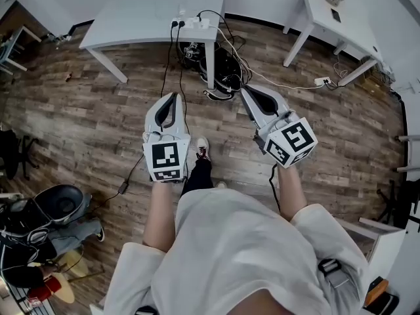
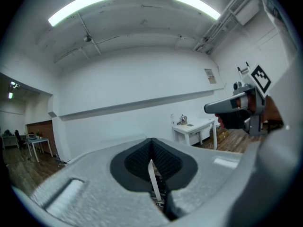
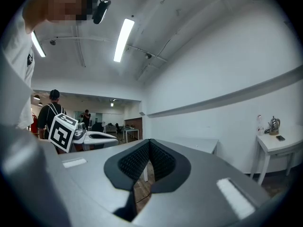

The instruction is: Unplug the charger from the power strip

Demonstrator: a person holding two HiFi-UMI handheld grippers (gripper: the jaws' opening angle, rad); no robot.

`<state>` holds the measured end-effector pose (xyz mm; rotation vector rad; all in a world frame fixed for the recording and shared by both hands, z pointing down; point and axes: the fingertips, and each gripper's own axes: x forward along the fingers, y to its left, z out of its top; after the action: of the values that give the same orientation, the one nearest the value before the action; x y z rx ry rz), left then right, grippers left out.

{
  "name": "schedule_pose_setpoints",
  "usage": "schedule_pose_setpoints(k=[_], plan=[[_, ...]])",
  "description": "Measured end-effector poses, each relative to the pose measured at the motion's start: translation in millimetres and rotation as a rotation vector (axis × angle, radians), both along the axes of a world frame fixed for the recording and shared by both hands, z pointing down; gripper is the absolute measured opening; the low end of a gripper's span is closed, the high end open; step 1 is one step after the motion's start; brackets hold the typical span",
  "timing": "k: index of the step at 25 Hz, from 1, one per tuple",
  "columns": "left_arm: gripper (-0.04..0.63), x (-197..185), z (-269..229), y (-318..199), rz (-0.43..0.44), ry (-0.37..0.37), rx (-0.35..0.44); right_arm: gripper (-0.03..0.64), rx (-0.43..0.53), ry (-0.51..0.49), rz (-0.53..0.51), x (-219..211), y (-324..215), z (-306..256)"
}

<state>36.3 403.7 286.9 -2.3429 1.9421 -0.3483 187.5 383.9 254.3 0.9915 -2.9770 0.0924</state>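
Pointing out ahead of the person, the left claw [image 1: 174, 97] and right claw [image 1: 245, 91] are both closed and empty, probably because they are well apart from the job. What looks like the charger [image 1: 176, 24] sits plugged into the power strip [image 1: 197, 23] at the white surface's [image 1: 131, 18] near edge, with its cable [image 1: 170, 58] hanging floorward.

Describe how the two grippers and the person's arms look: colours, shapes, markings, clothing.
The left gripper and the right gripper look alike. Each has a light grey shell that narrows to two jaws lined with black textured pads. At its back, each carries a cube with black and white square markers. The person wears a white short-sleeved shirt.
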Motion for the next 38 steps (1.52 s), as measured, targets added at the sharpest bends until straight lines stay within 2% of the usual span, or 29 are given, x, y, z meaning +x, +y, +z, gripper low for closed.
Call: schedule_pose_setpoints(k=[3, 5, 14, 26, 33, 38], plan=[[0.002, -9, -4, -27, 0.001, 0.028, 0.055, 0.002, 0.004, 0.003, -0.006, -12, -27, 2], [0.0, -13, -4, -43, 0.009, 0.03, 0.065, 0.002, 0.023, 0.011, -0.004, -18, -44, 1], [0.0, -44, 0, -134, 0.032, 0.049, 0.049, 0.002, 0.033, 0.017, 0.016, -51, -134, -1], [0.002, -88, 8, -250, 0.072, 0.034, 0.017, 0.002, 0.026, 0.018, 0.071, -98, -252, 0], [0.002, -127, 12, -295, 0.045, 0.036, -0.003, 0.002, -0.003, 0.012, 0.098, -128, -296, 4], [0.003, -138, 17, -318, 0.056, 0.032, -0.023, 0.002, -0.019, 0.024, 0.111, -142, -320, 8]])
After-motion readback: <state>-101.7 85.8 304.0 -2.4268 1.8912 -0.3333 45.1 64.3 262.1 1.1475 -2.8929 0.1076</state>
